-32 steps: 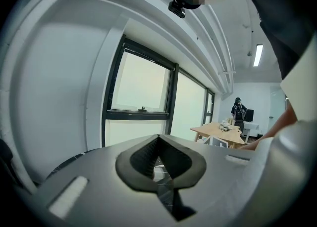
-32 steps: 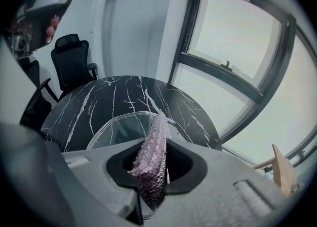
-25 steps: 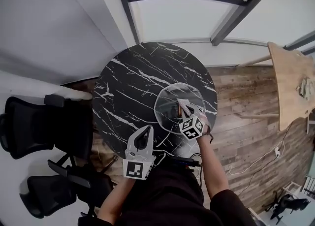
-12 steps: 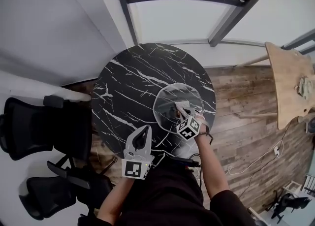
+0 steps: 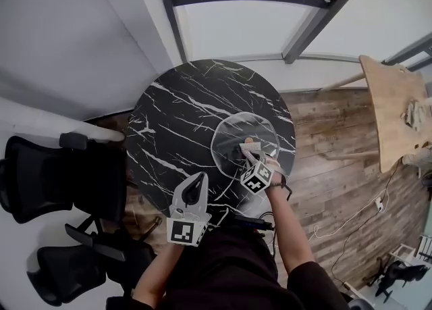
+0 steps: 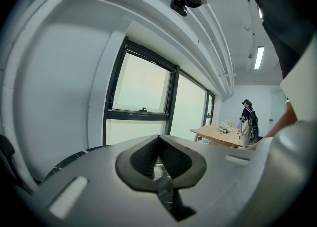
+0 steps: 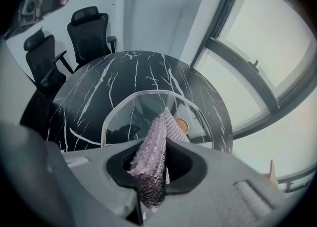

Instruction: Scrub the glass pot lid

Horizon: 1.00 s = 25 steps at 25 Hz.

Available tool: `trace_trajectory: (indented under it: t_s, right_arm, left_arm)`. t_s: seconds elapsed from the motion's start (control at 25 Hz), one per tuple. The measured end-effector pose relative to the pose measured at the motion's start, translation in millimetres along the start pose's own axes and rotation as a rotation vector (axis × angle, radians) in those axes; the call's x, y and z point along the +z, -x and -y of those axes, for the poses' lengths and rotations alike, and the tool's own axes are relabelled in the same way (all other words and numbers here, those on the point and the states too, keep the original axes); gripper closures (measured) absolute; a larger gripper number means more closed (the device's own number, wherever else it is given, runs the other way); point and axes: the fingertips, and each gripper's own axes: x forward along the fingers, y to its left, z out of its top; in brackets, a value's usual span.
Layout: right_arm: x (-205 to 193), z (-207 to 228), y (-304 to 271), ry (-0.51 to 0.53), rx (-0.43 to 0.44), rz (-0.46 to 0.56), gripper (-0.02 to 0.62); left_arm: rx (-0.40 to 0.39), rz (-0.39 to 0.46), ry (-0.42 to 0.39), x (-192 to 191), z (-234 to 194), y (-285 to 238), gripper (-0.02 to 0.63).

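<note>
Polished stone, clear glass, nubbly cloth.
The round table (image 5: 182,113) was glossy black marble veined in white; near its right edge the glass pot lid (image 5: 233,136) was clear and smooth, throwing reflections, its knob (image 7: 182,124) a sleek coppery brown. The cloth (image 7: 151,157), pinched in the right gripper (image 5: 248,150), was pale lilac with a knobbly, woven pile. Both that and the left gripper (image 5: 200,179) were matt, pale grey plastic with dark, ribbed, rubbery pads (image 6: 143,158). The floor (image 5: 337,187) was matt brown wooden planks, grainy and uneven in tone.
</note>
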Motion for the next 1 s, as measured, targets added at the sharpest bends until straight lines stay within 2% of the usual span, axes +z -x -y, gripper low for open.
trace_trajectory:
  t_s: [0.32,0.56,0.76,1.0]
  right_arm:
    - [-5.8,-13.5,1.0,-0.017,-0.004,-0.024,0.525]
    - [-10.8,-31.3,1.4,-0.032,0.014,-0.041,0.525]
    - [-25.2,-62.2,-9.0,-0.02,0.044,-0.083,0.526]
    - [-25.8,-93.4,-7.2,-0.081,0.126,-0.096,0.526]
  left_arm:
    - [-0.024,-0.018,-0.012,-4.1,-2.0,14.4,0.603]
    - [-0.035,0.002,-0.011,0.7,-5.4,20.2,0.603]
    - [-0.061,-0.022,-0.036,-2.5,-6.4,26.7,0.603]
    - [-0.102,-0.022,-0.051,-2.6,-9.0,33.5,0.603]
